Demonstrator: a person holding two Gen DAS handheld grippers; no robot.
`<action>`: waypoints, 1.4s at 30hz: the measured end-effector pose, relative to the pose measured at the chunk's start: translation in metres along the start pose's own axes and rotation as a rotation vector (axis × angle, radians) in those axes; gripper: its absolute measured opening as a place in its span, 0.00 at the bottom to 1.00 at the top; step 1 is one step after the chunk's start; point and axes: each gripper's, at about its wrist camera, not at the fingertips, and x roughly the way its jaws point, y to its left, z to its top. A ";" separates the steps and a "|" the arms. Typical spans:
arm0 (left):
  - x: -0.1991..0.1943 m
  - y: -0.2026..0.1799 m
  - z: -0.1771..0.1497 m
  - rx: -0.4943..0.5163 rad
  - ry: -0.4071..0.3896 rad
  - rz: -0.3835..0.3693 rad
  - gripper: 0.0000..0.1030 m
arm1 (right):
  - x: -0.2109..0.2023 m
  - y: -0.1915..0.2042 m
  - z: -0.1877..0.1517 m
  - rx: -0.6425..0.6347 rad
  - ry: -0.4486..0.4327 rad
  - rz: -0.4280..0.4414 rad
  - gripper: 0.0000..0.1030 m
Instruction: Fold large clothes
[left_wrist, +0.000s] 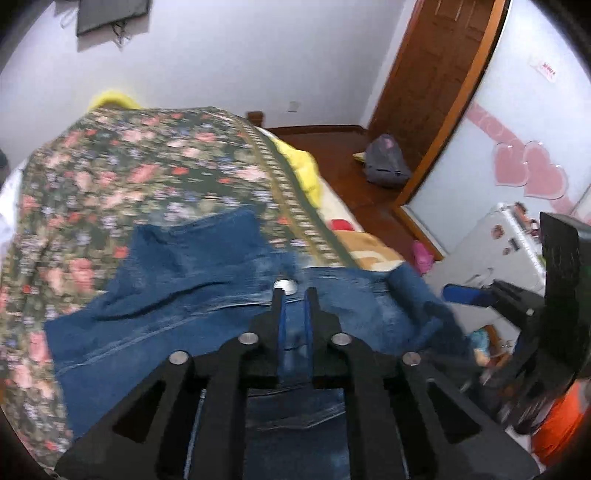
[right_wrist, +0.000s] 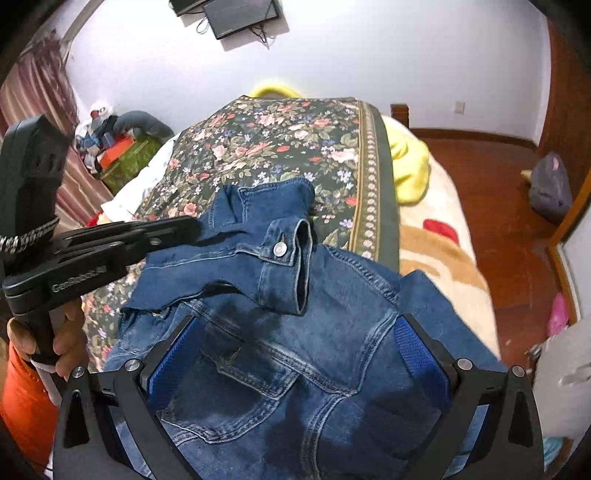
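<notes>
A sleeve cuff (right_wrist: 291, 266) of the denim jacket (right_wrist: 332, 362) is pinched between the nearly closed fingers of the left gripper (left_wrist: 294, 295) and lifted above the garment. The right gripper (right_wrist: 295, 332) is held wide open over the jacket, which is spread on a floral bedspread (right_wrist: 280, 147).

The left tool (left_wrist: 294, 295) has its two fingers drawn nearly together, pinching a fold of cloth between the blue pads (left_wrist: 282, 321). In the right wrist view it reaches in from the left edge, level, with a bare hand (right_wrist: 62, 343) wrapped around its black grip below. The right tool (right_wrist: 295, 339) stands spread wide, its fingers (right_wrist: 417, 343) well apart and angled downward, gripping nothing.
</notes>
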 end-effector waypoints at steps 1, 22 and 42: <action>-0.006 0.012 -0.003 -0.001 -0.004 0.040 0.26 | 0.003 0.001 0.003 0.009 0.004 0.012 1.00; 0.003 0.244 -0.198 -0.244 0.251 0.381 0.55 | 0.159 0.002 0.022 0.215 0.290 0.099 0.57; -0.022 0.240 -0.163 -0.248 0.033 0.530 0.56 | 0.051 0.081 0.037 -0.032 -0.022 0.113 0.19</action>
